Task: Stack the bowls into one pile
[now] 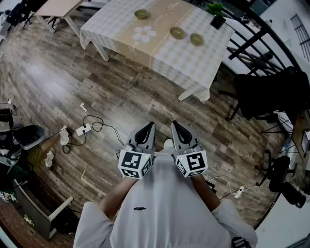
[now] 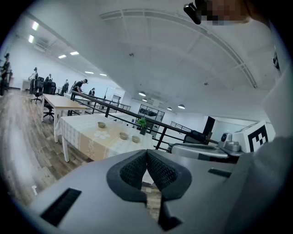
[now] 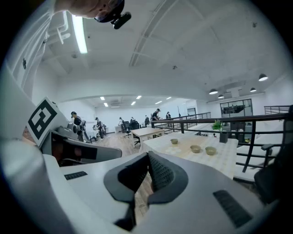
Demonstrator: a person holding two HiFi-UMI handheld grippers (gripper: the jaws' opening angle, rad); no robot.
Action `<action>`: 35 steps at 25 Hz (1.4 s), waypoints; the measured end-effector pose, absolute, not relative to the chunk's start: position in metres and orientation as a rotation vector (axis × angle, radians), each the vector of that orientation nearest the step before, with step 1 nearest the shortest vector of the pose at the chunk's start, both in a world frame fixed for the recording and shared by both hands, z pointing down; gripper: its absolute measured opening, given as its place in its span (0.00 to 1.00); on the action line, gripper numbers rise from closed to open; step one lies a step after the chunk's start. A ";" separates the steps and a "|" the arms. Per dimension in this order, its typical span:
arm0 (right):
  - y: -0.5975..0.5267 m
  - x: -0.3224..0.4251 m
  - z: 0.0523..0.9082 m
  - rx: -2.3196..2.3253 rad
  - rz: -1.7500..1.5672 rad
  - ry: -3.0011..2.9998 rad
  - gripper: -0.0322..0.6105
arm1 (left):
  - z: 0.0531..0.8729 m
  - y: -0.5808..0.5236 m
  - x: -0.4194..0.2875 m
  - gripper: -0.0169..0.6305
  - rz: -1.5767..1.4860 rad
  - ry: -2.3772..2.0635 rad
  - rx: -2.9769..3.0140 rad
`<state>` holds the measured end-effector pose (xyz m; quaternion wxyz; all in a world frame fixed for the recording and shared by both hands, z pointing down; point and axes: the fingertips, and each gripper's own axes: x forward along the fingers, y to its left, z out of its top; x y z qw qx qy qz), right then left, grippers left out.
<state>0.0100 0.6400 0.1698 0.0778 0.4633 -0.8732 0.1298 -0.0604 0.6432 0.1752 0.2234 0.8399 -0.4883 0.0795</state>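
You hold the left tongs [image 1: 147, 130] and the right tongs [image 1: 178, 129] side by side close to your chest, pointing at the bench [image 1: 116, 25] across the wooden floor [image 1: 97, 82]. In the left gripper view the left tongs [image 2: 147, 156] are pressed together at the tips with nothing between them; in the right gripper view the right tongs [image 3: 147, 159] are likewise closed and empty. On the bench's checked cloth, well away from you, the three bowls sit unstacked: the first bowl [image 1: 141, 14] stands alone near the far edge, while the second bowl [image 1: 177, 32] and the third bowl [image 1: 196, 39] stand near each other but apart. A potted plant [image 1: 216, 14] stands at the bench's far corner.
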 end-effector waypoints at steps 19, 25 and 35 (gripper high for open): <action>0.635 0.095 0.187 1.213 0.522 -2.748 0.11 | 0.185 0.658 0.024 0.06 0.280 -1.547 2.174; 0.581 0.043 0.204 1.116 0.508 -2.738 0.11 | 0.199 0.606 -0.024 0.06 0.225 -1.558 2.136; 0.426 -0.089 0.175 1.229 0.470 -2.672 0.11 | 0.172 0.450 -0.172 0.06 0.078 -1.490 2.164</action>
